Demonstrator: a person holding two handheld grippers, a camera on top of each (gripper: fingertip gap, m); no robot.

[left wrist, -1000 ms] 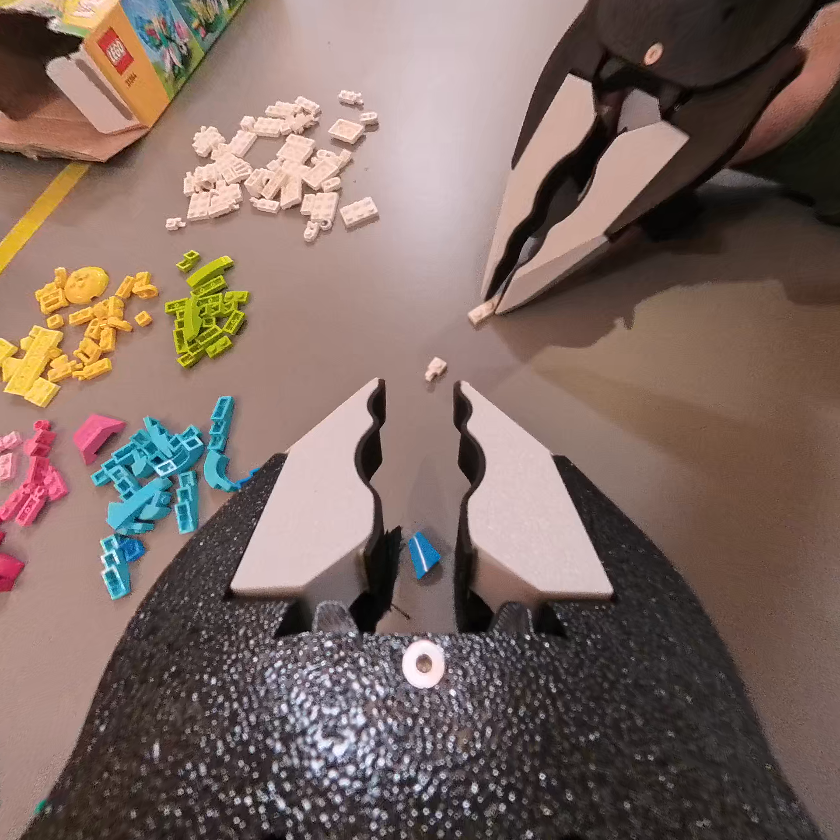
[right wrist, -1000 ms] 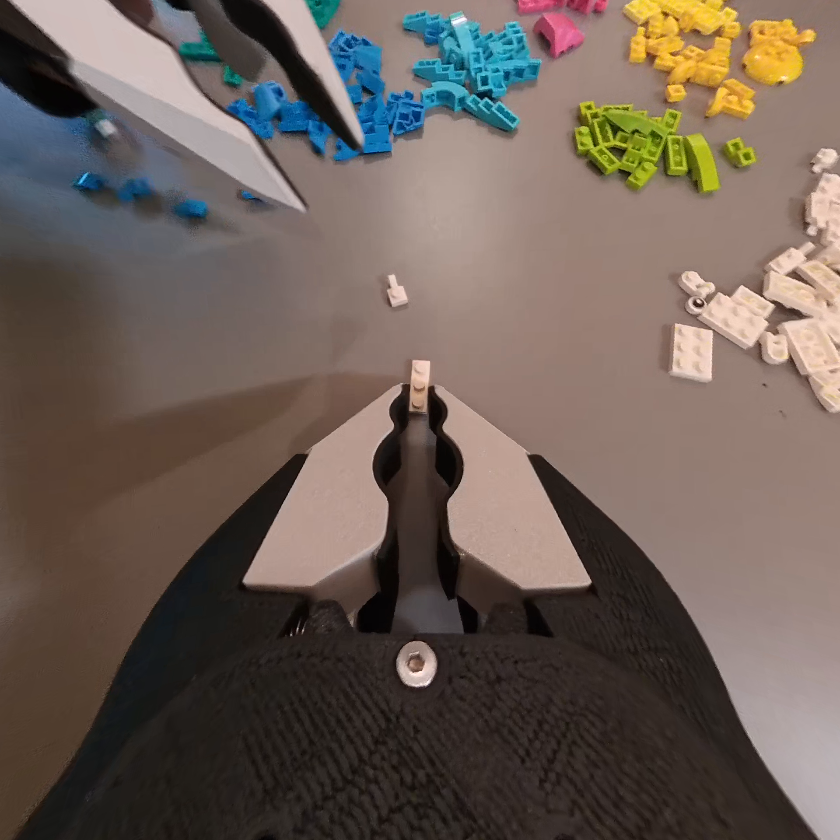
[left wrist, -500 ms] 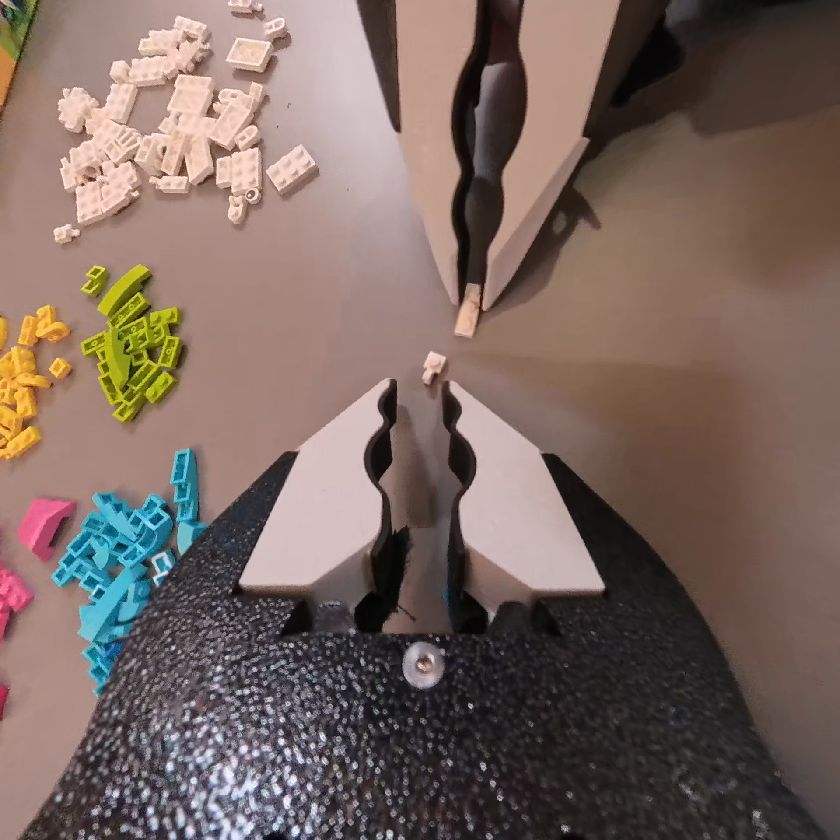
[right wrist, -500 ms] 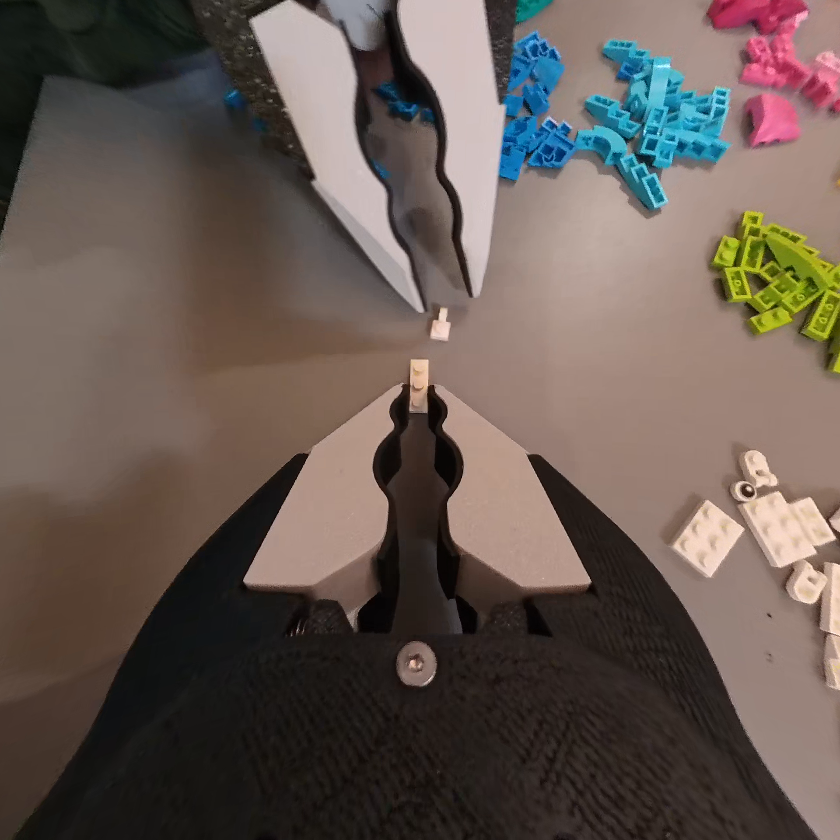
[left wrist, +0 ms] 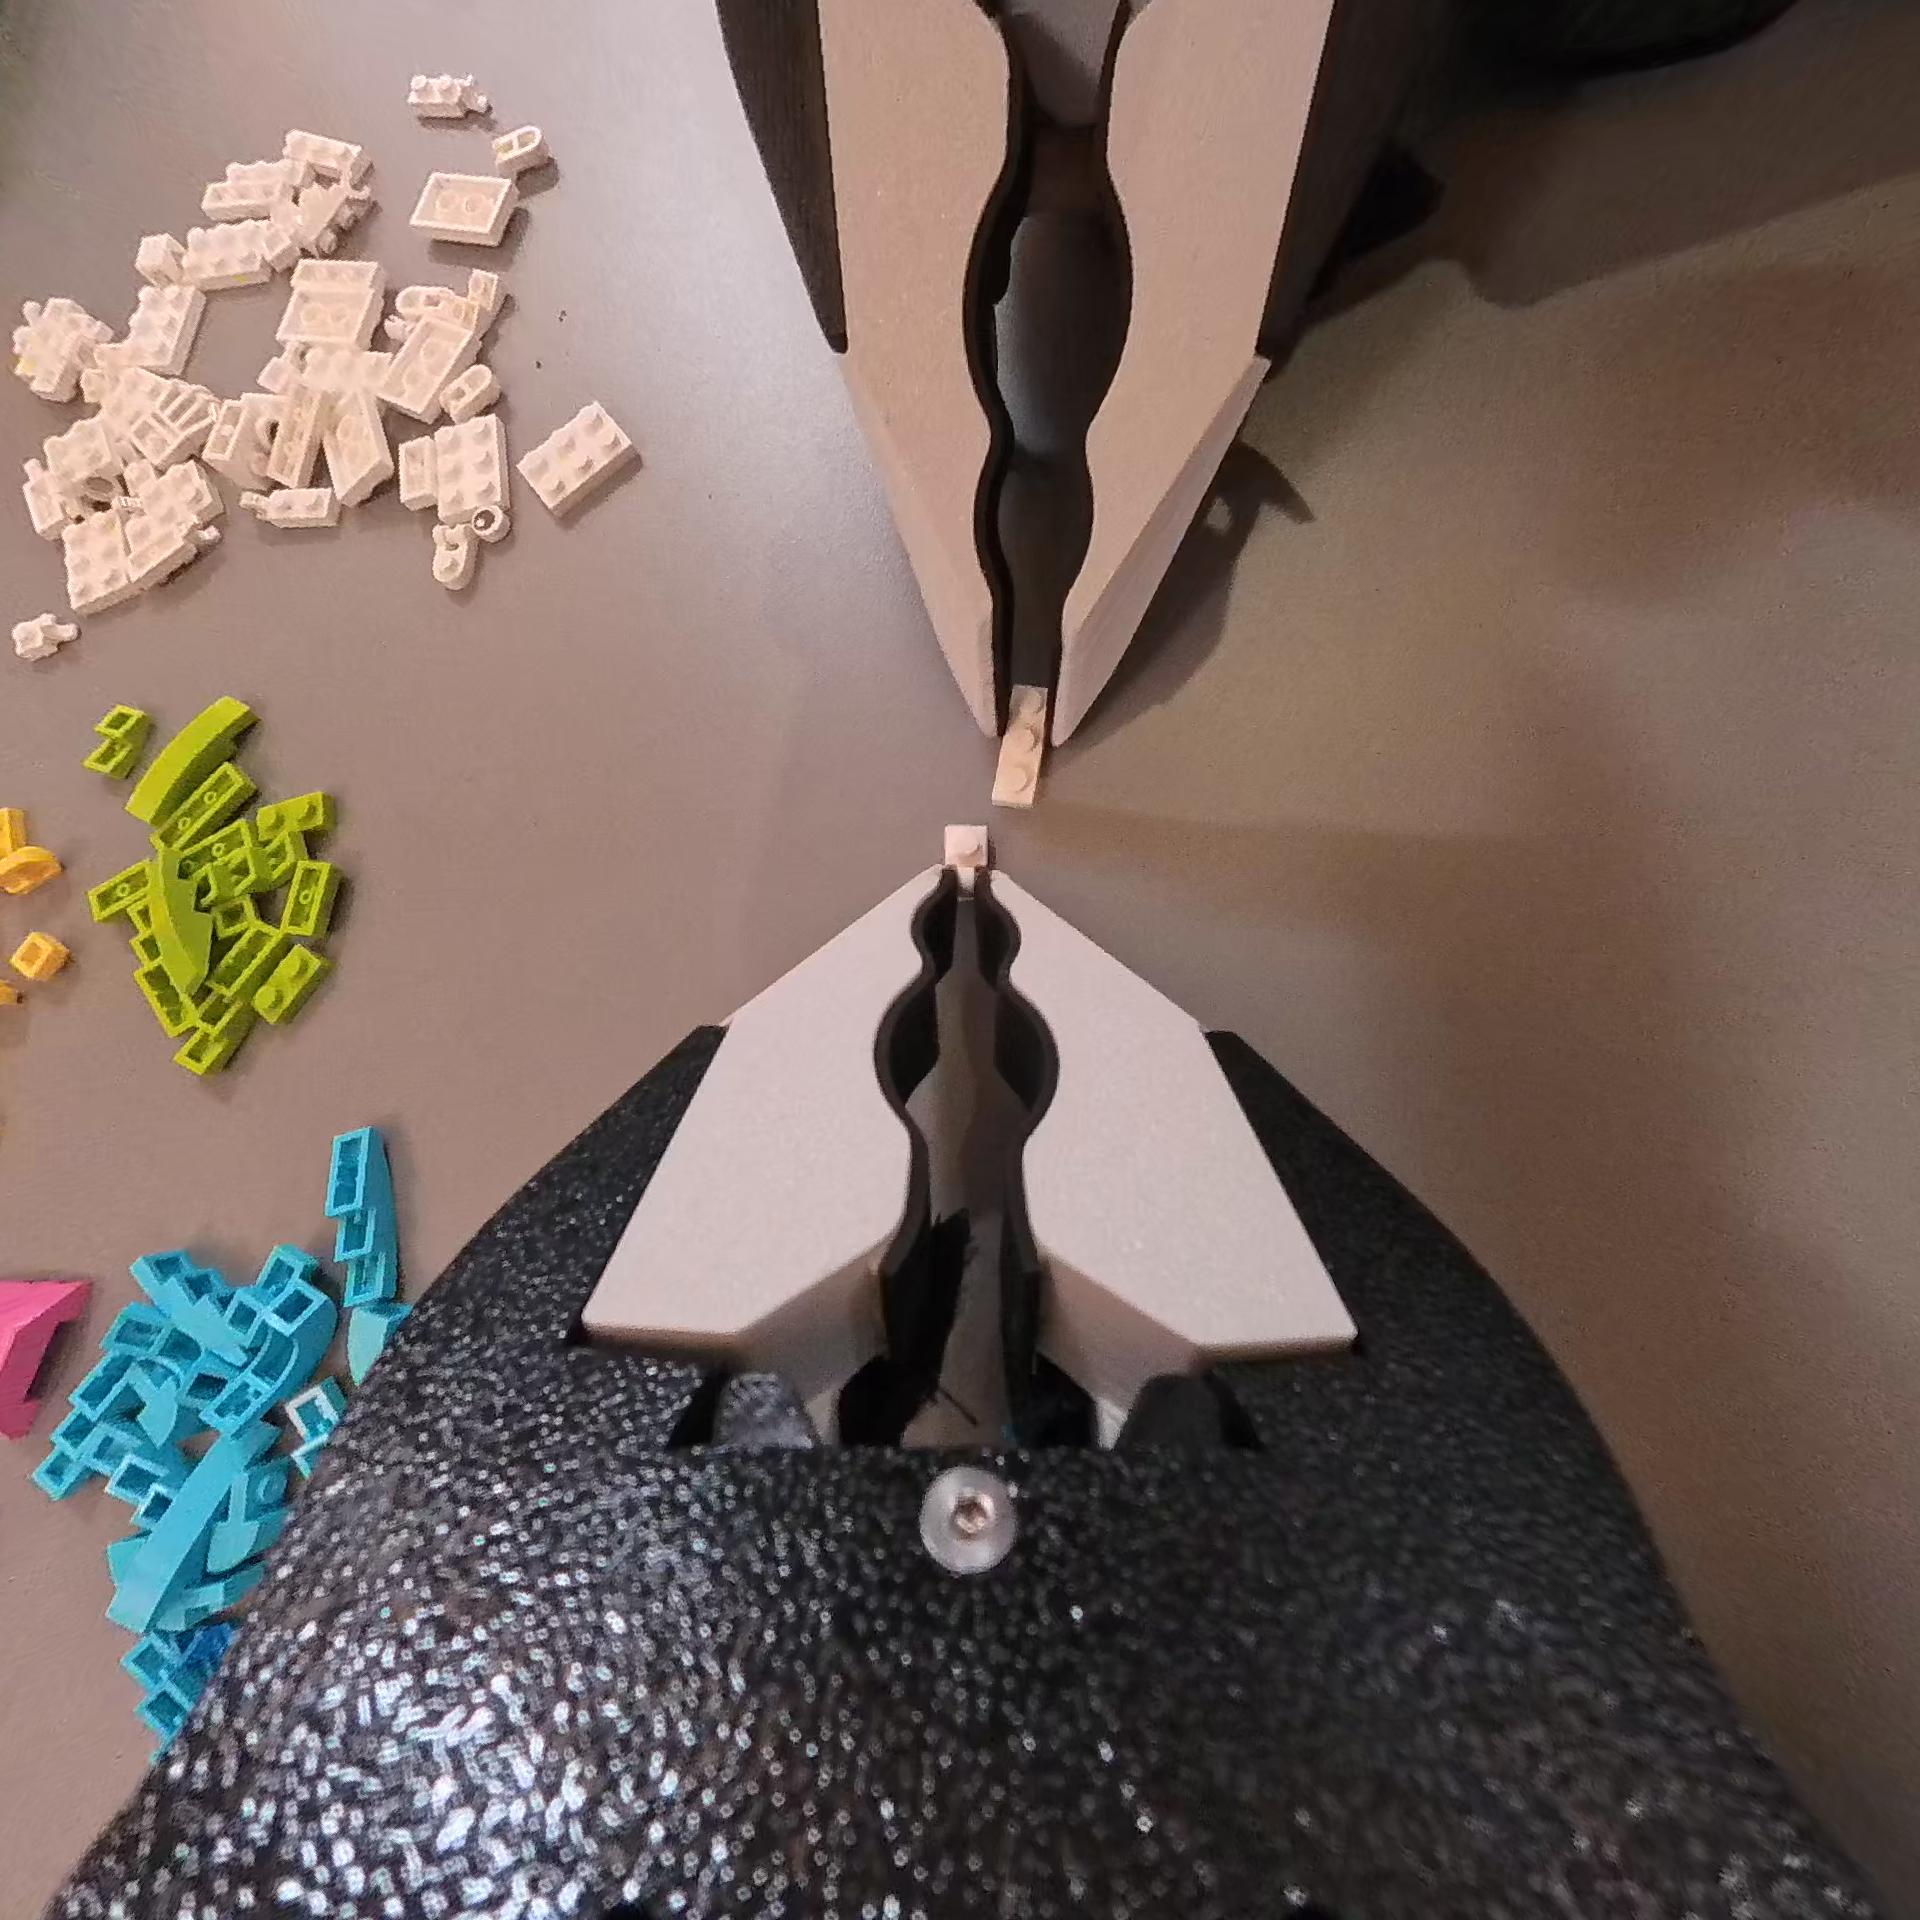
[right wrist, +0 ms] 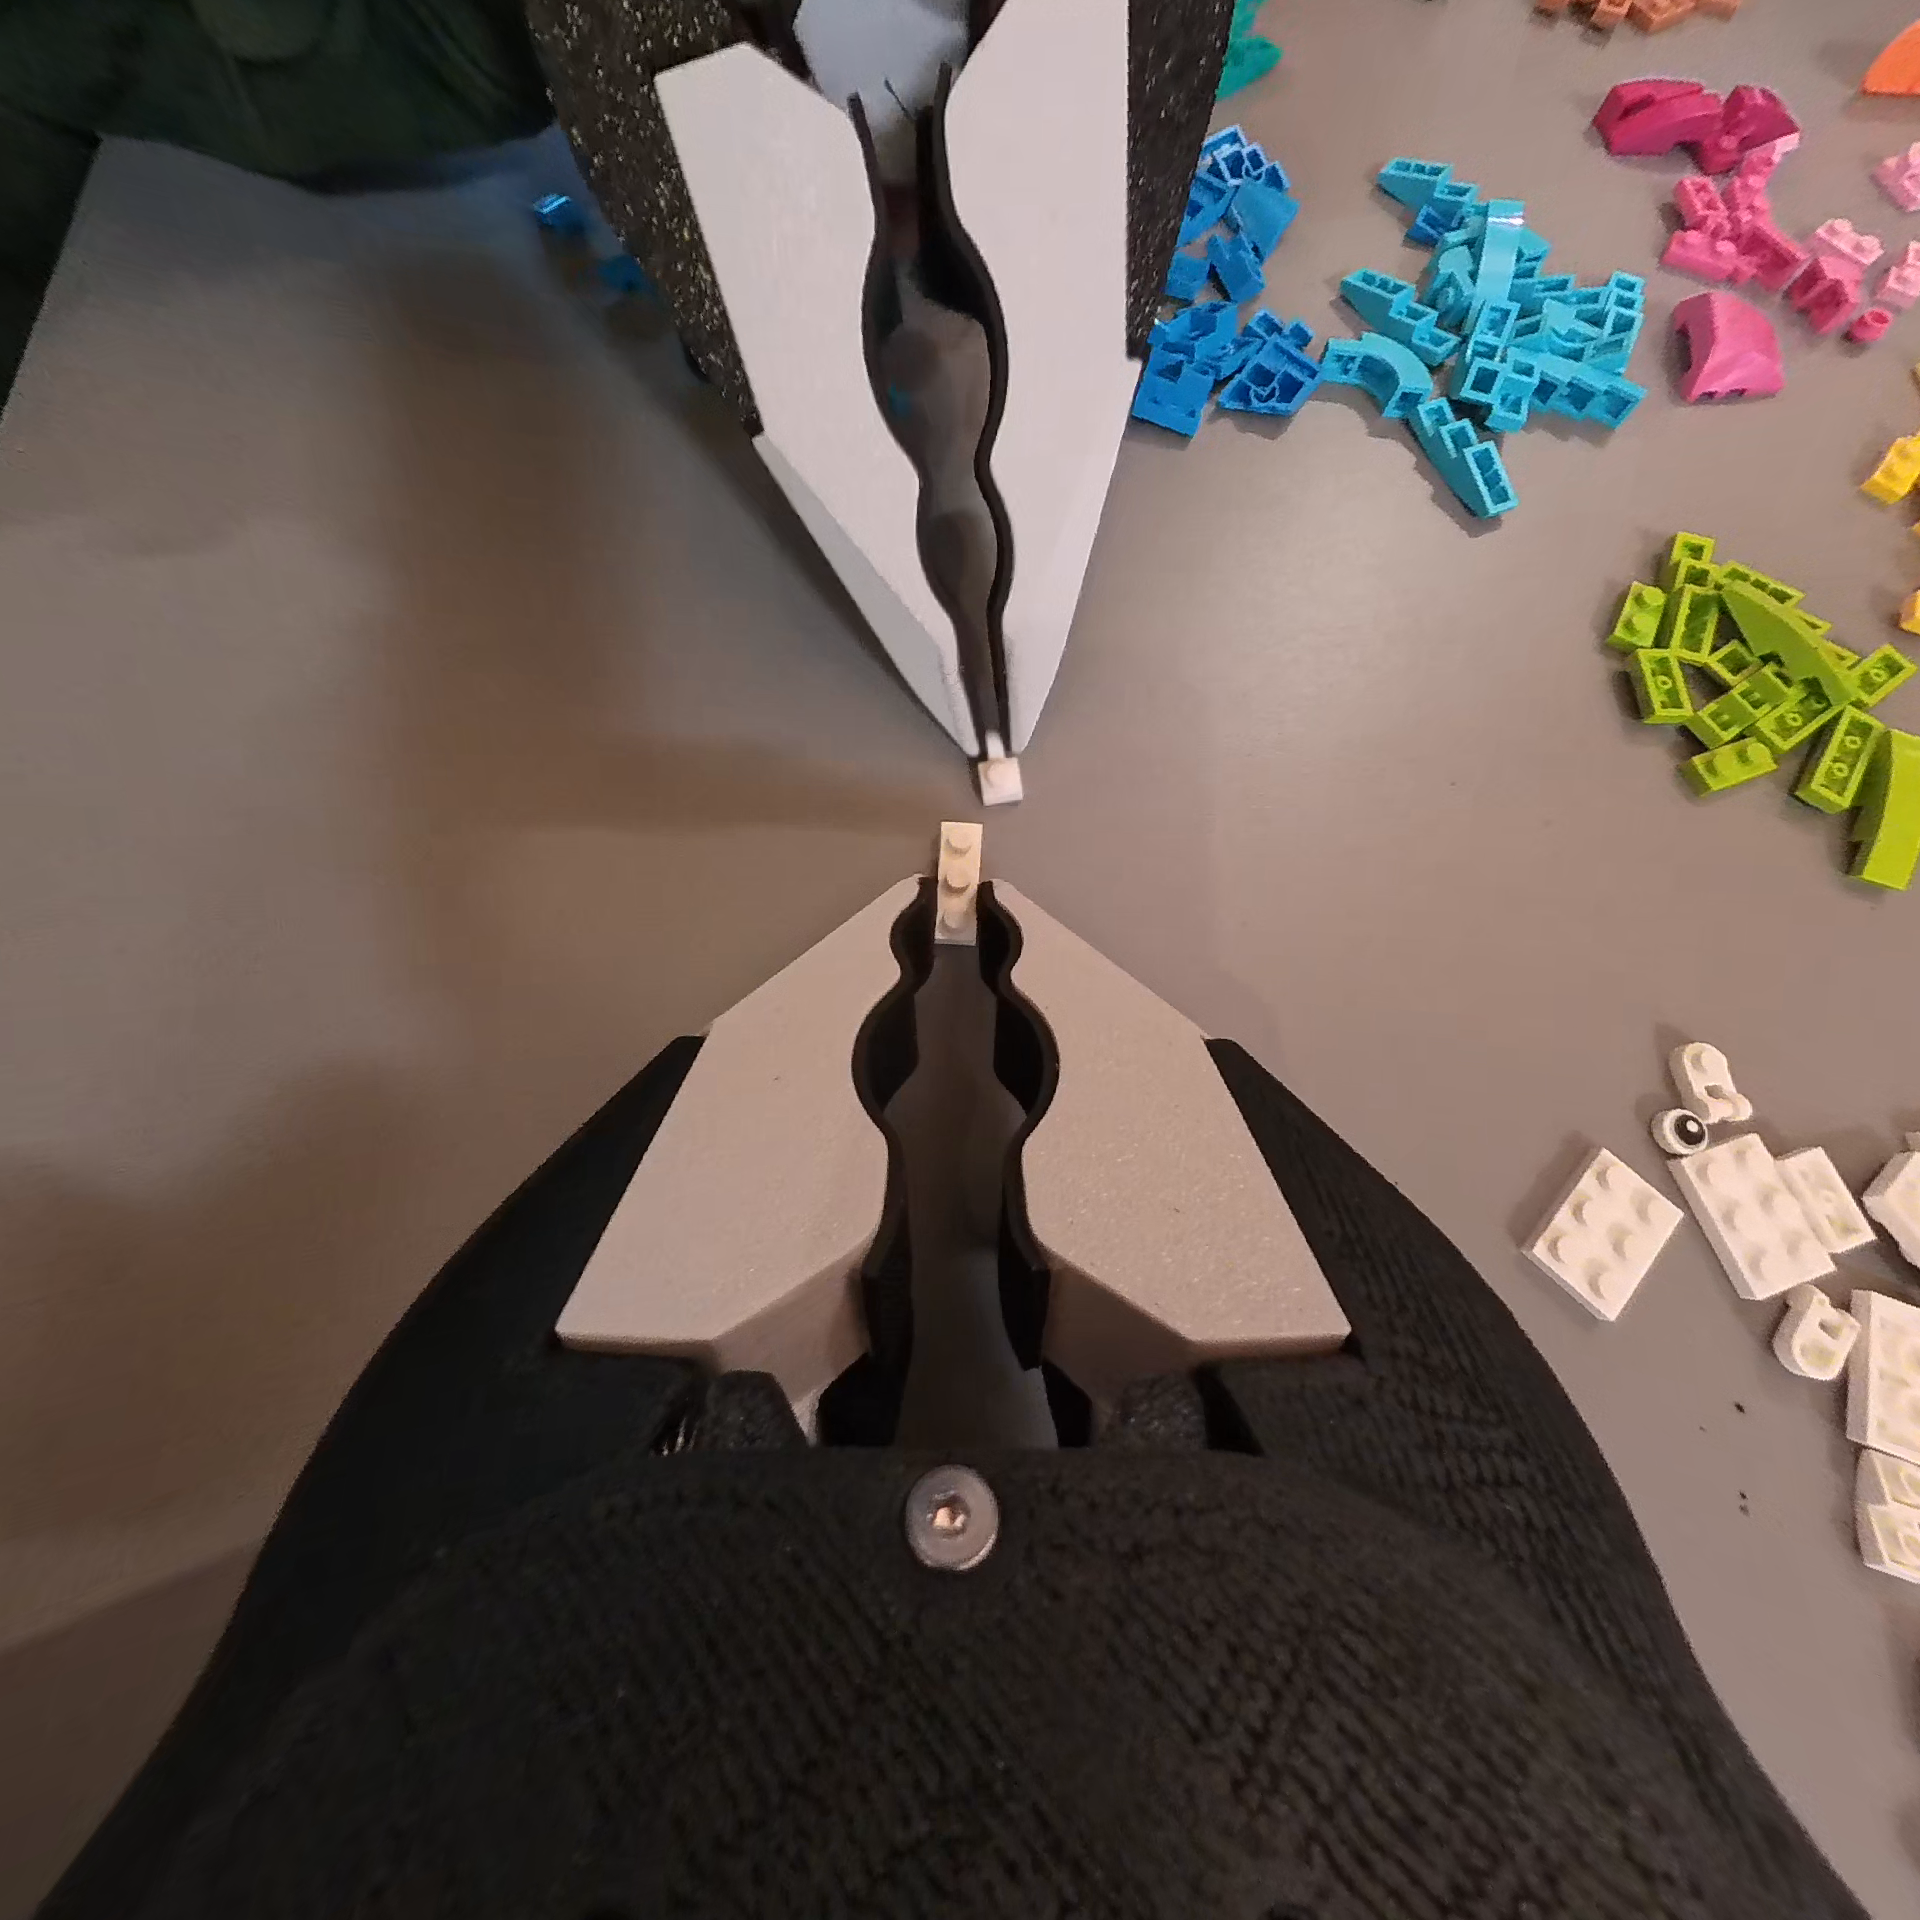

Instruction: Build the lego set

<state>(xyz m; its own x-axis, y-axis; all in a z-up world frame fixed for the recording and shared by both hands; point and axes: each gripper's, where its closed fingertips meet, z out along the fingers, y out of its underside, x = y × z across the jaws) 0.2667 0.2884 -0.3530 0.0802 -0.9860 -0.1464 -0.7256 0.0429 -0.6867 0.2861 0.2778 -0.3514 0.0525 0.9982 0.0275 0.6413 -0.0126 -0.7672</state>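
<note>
**Two small white pieces held tip to tip over the grey table**

Left wrist view: the left gripper point(left wrist: 964, 881), with pale grey wedge fingers on a speckled black body, is pinched on a tiny white single-stud lego piece point(left wrist: 964, 844) that sticks out past its tips. Just beyond that piece, apart from it by a thin gap, hangs a narrow white lego plate with studs in a row point(left wrist: 1022, 767), clamped in the tips of the right gripper point(left wrist: 1024, 717), which points back toward the camera. Left of the tiny piece lies a heap of lime-green lego bricks point(left wrist: 213, 902) on the matte grey tabletop point(left wrist: 1558, 935); farther off on the same side is a spread of white lego plates and bricks point(left wrist: 281, 364), and nearer the camera a pile of turquoise lego bricks point(left wrist: 208, 1403).

Right wrist view: the right gripper point(right wrist: 958, 885) grips the narrow plate point(right wrist: 960, 868) about halfway along, its free end forward. The tiny piece point(right wrist: 998, 779) sits just ahead, slightly right of the plate's line, not touching, held shut in the left gripper point(right wrist: 994, 743). Right of the plate lie the green heap point(right wrist: 1766, 675) and white plates point(right wrist: 1714, 1226); beyond are turquoise bricks point(right wrist: 1496, 332) and pink lego bricks point(right wrist: 1745, 239).
</note>
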